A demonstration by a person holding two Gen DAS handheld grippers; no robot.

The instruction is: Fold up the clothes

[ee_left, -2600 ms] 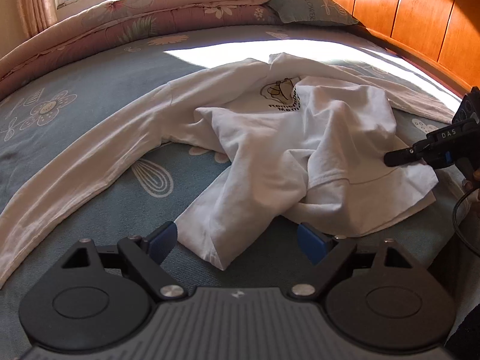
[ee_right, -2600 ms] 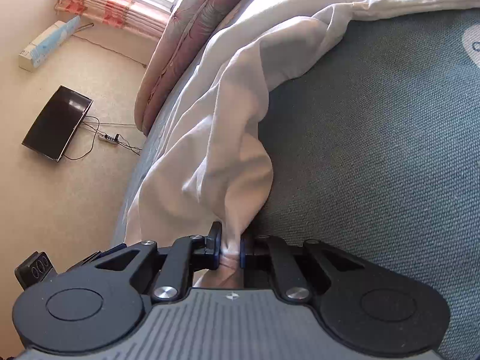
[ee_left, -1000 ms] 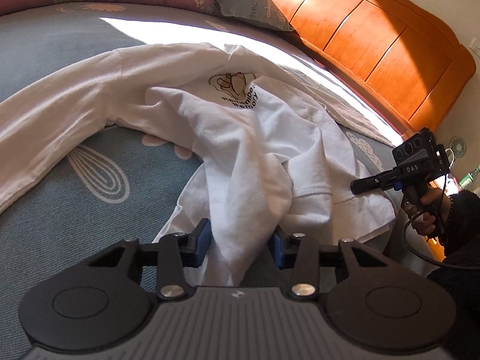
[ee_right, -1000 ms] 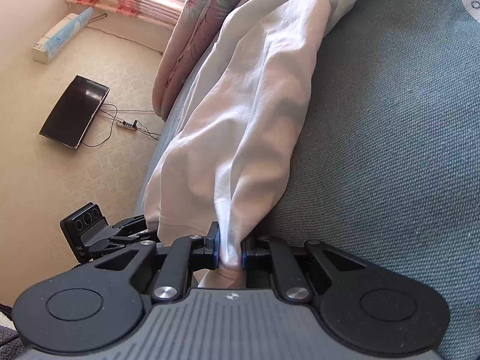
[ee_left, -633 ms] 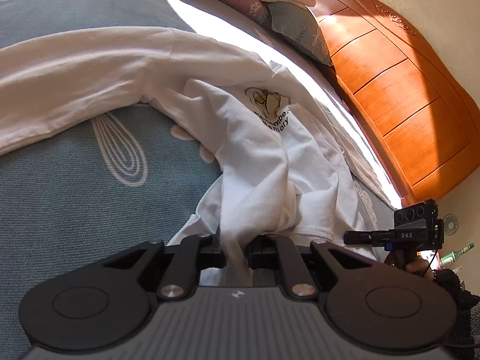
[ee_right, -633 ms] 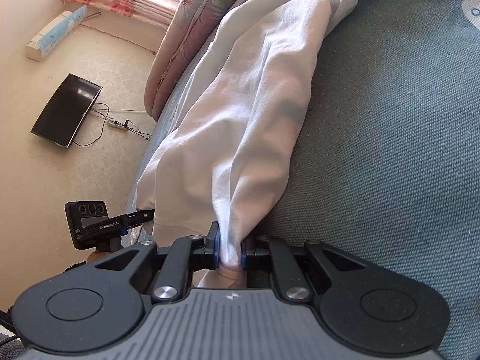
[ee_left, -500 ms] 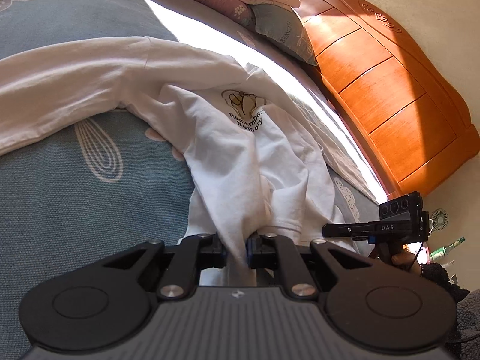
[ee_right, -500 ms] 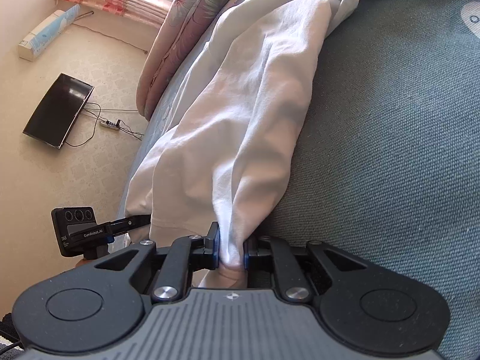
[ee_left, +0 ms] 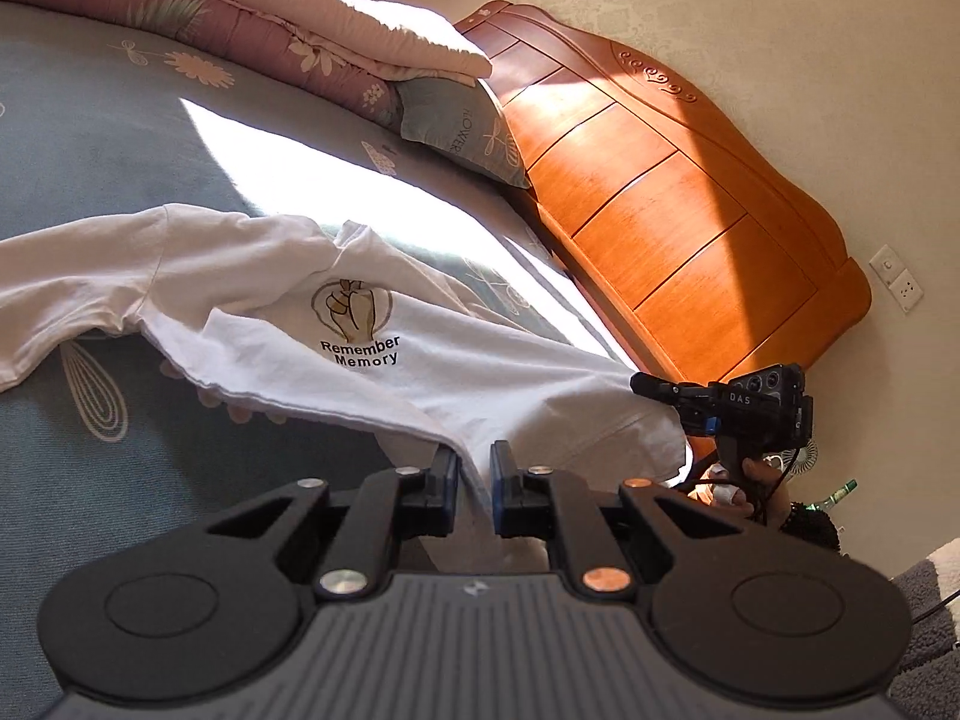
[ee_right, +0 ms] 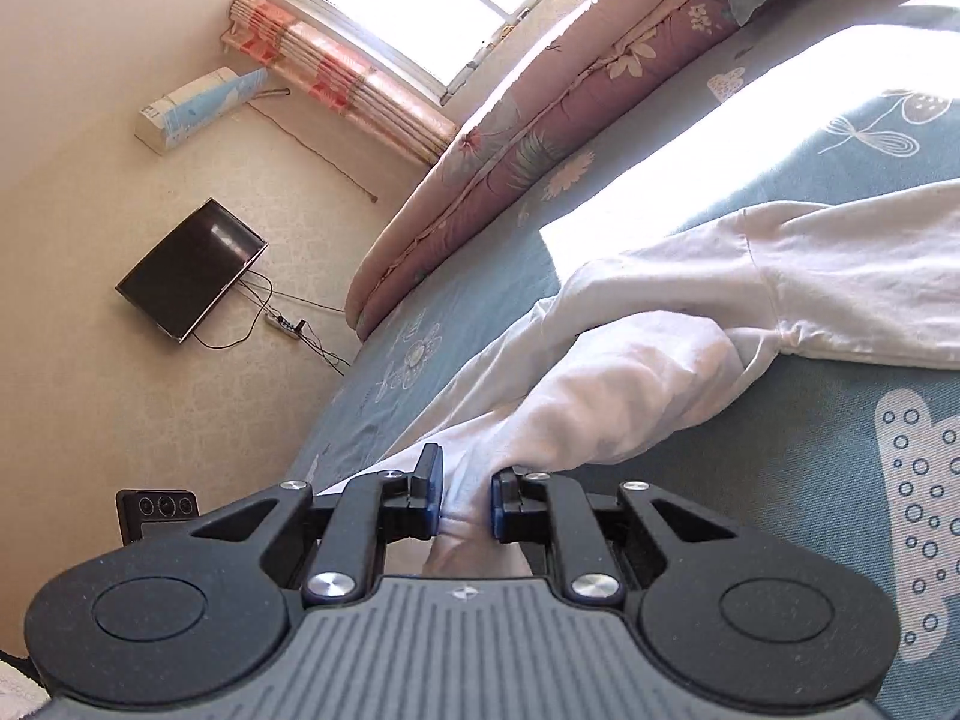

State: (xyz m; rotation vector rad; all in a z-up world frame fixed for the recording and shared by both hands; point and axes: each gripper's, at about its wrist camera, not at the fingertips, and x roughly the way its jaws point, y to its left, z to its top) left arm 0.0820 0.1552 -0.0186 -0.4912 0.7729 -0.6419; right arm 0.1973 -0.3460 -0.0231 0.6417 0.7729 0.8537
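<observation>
both grippers' fingers clamp the white shirt point(ee_left: 456, 372) – right's point(ee_right: 467, 495) grip seemingly looser.

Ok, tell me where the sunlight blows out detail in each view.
Left wrist view: a hard sun band on the bedsheet clips to pure white just beyond the white shirt, and the headboard is half lit, half shaded. Right wrist view: the window and a strip of sheet are blown out; straight edges bow from the fisheye.
</observation>
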